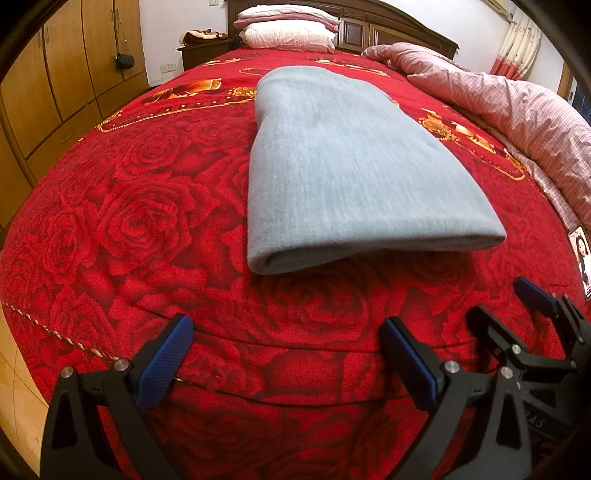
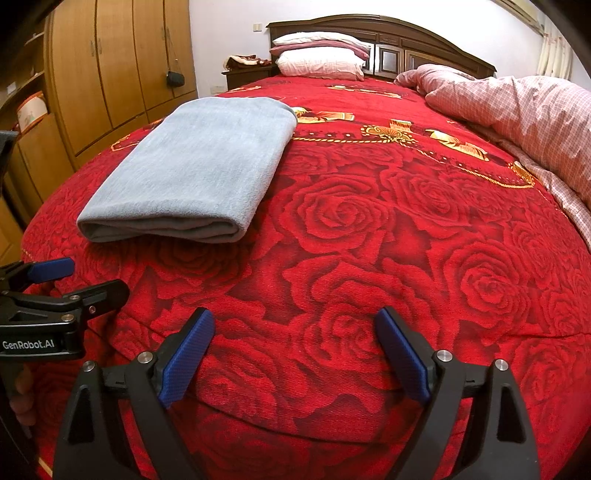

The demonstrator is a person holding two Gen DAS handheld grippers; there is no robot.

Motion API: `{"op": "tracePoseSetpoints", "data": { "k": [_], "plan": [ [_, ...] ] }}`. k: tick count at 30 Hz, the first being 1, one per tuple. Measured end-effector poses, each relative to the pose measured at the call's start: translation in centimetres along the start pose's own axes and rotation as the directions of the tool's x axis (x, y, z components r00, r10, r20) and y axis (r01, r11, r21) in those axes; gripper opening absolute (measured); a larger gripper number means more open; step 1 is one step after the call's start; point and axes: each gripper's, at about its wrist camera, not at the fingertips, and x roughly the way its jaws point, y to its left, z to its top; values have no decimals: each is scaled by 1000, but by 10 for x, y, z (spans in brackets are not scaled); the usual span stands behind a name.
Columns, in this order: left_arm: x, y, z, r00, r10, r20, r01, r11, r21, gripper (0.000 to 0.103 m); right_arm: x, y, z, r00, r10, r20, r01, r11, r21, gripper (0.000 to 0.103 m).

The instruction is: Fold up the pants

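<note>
From my remote seat, the grey pants (image 1: 354, 162) lie folded into a neat rectangle on the red rose bedspread (image 1: 129, 221), their thick folded edge facing the foot of the bed, the far end reaching toward the pillows (image 1: 288, 27). I judge the folding done or nearly so.

What could spoil it now is a careless nudge: if either tool swings forward into that near edge, the soft layers could slide apart or the top layer peel back. Pinching only the top layer on any further fold would drag it askew, and catching the bedspread along with the pants would bunch both.

The left tongs (image 1: 286, 354) stand wide apart, holding nothing, short of the pants' near edge and not touching them. The right tongs (image 2: 295, 350) are likewise spread wide and empty, just beside the left ones, with the pants ahead and off to their left.
</note>
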Motion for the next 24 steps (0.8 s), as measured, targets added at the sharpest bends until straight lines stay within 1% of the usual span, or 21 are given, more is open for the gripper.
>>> {"op": "tracePoseSetpoints", "data": {
  "k": [24],
  "plan": [
    [0,-1,-1,1000,3,-1,-3,1000,0,103,1,0,-1,1000,-1,1,1,1000,0,93]
  ]
}}
